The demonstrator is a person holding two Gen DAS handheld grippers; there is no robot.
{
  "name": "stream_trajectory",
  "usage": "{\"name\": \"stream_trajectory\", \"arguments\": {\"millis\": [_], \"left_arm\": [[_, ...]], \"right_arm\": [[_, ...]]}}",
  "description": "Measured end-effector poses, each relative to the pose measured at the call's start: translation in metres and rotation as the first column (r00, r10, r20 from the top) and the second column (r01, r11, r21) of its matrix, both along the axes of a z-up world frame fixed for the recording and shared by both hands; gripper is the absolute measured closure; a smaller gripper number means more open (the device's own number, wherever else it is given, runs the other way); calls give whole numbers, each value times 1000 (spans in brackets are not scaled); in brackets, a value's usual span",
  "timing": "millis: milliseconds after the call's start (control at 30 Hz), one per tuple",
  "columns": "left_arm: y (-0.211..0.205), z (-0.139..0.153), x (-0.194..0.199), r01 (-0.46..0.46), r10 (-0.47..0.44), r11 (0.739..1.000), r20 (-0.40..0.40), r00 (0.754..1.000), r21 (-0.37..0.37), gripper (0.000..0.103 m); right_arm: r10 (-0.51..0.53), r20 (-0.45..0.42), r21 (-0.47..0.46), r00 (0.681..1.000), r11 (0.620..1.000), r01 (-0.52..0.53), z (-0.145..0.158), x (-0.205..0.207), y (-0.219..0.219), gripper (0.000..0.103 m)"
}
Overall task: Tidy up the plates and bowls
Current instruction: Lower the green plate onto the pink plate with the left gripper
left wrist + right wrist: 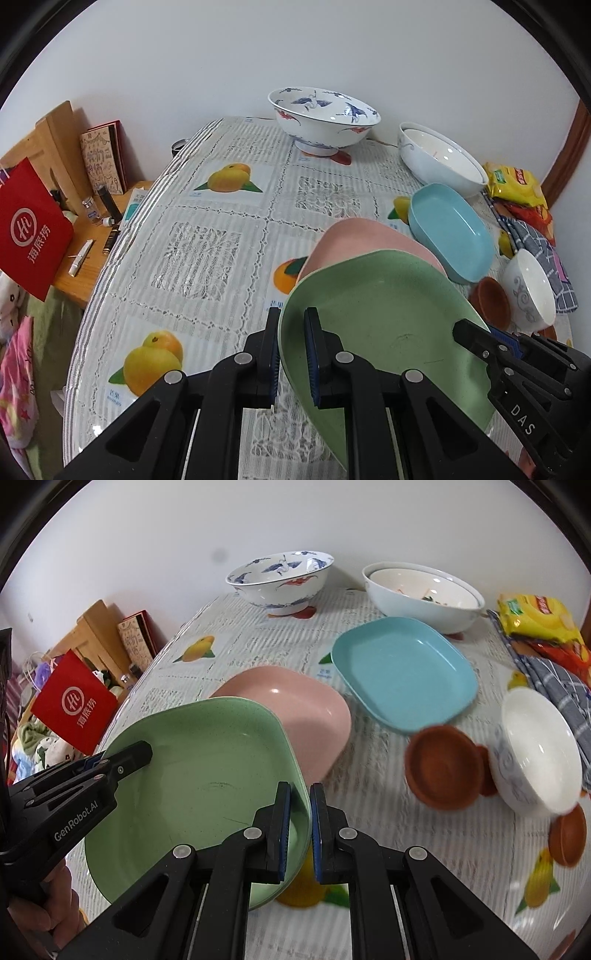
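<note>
Right wrist view: both grippers clamp the green plate (pixel 192 775) by opposite rims, above the pink plate (pixel 295 709).

Right gripper (pixel 300 830) pinches its near rim, left gripper (pixel 147 753) its far-left rim. Nothing lies in the green, pink or blue plate (pixel 402 672). One white bowl (pixel 424 594) nests a second; the small white bowl (pixel 535 746) and brown dish (pixel 443 768) sit tilted together on the tablecloth (pixel 406 867).

Left hand-held gripper (pixel 292 354): black angular plastic frame, blue ribbed pads, silver round screws at linkage pivots, white "GenRobot.AI" lettering on side. Right hand-held gripper (pixel 300 834): same build, white "DAS" lettering. Bare hand (pixel 44 904) on left handle.
</note>
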State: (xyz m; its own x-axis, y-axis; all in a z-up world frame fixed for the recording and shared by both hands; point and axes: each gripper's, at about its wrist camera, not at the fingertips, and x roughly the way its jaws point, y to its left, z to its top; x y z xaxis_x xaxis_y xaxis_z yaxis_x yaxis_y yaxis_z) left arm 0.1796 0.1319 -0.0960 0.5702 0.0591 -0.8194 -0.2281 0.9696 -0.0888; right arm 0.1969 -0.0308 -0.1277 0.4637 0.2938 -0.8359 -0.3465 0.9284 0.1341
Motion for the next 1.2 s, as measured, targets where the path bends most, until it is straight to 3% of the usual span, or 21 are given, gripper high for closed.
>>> {"name": "stream_trajectory", "arguments": {"millis": [400,1000,1100,1200], "left_arm": [[5,-21,40,-39,38,999,-23,999,-20,91],[1,-25,47,-24,23,1000,-39,999,-14,90],[0,-23,44,-20,19,1000,-40,999,-16,82],[-1,-20,39,-16,15,1000,-33,999,-10,81]], "right_arm": [[58,-7,-31,998,998,-58,-19,55,11,92],[113,32,-82,993,990,-110,-25,83,18,87],[117,48,-81,992,990,-113,-22,81,19,83],[99,90,-75,991,993,-92,-15,77,16,66]]}}
